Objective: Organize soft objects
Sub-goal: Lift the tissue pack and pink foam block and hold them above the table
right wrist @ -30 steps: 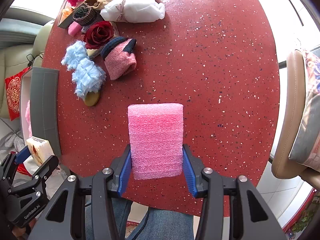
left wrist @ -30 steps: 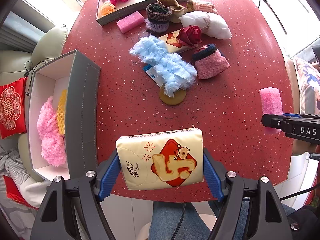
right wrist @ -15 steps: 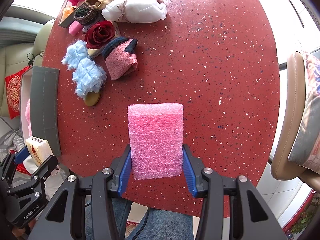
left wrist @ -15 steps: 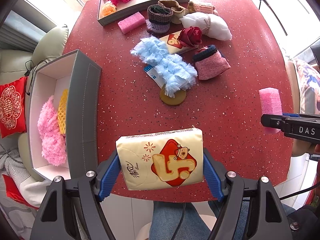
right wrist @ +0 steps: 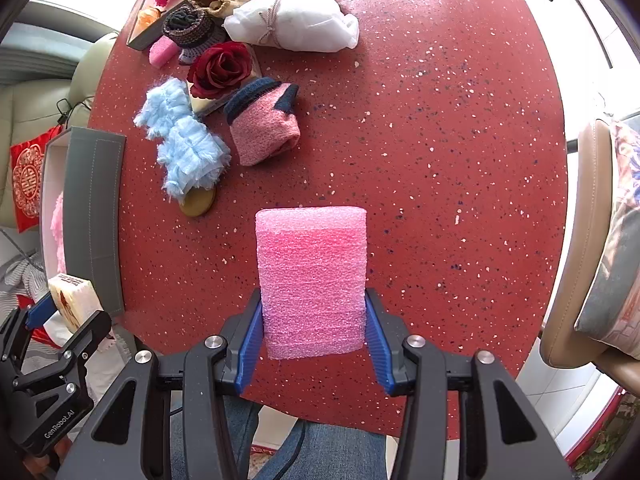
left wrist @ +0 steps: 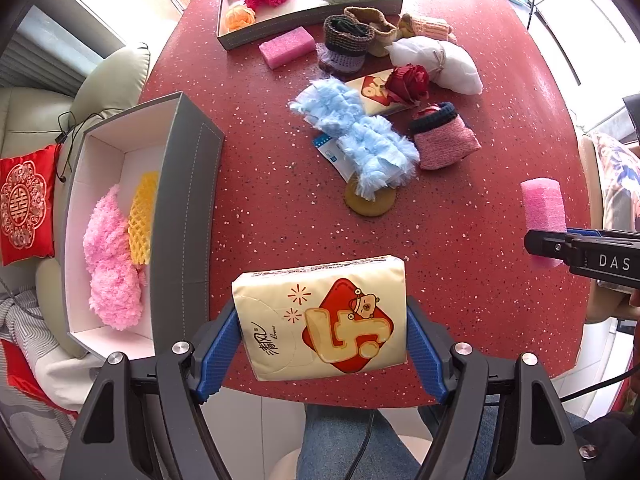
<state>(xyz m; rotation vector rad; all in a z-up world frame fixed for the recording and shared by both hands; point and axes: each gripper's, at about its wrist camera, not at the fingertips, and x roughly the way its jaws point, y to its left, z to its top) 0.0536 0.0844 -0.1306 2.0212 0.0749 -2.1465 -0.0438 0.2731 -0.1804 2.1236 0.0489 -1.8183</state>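
Red speckled table [left wrist: 280,184] with grey box [left wrist: 188,216], tray [left wrist: 304,16], blue fluffy cloth [left wrist: 360,140], pink sock [left wrist: 444,140], white pouch [left wrist: 440,64].

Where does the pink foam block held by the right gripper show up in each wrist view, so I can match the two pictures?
Left wrist: the pink foam block is at the far right edge, clamped in the right gripper.
Right wrist: it fills the lower centre, between the blue pads.
Shared landmark: the pale blue fluffy piece, mid-table in both.

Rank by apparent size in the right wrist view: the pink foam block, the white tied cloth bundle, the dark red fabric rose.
1. pink foam block, though nearest the camera
2. white tied cloth bundle
3. dark red fabric rose
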